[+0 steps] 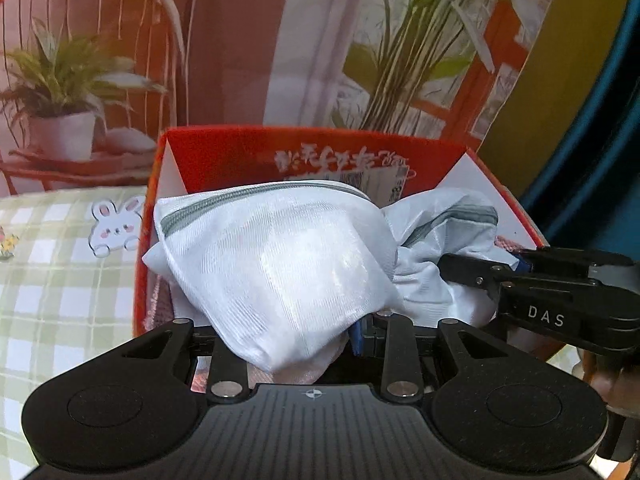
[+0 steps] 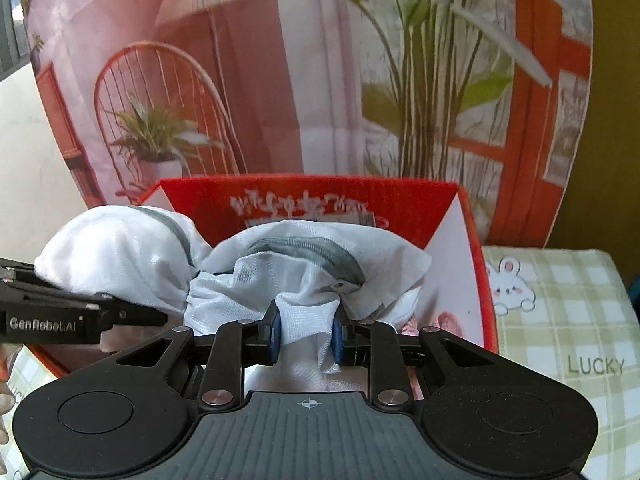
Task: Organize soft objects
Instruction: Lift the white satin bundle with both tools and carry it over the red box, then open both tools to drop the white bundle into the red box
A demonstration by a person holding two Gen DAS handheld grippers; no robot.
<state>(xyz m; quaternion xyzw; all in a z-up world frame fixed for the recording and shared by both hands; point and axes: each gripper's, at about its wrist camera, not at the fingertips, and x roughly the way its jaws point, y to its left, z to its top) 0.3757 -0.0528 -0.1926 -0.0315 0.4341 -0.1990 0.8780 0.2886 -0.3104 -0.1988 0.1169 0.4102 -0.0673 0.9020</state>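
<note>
Item: white mesh laundry bag (image 2: 312, 280), over red box (image 2: 472, 248) on bench (image 2: 560, 320). Left hand-held gripper (image 1: 288, 340) and right hand-held gripper (image 2: 306, 336) each pinched one end, probably sharing its floppy bulk for lowering inside.

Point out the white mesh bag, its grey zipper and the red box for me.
white mesh bag (image 1: 280, 272): left wrist view, bulging front.
grey zipper (image 2: 304, 252): right wrist view, middle of its curved band.
red box (image 2: 312, 196): right wrist view, inner back wall.
</note>
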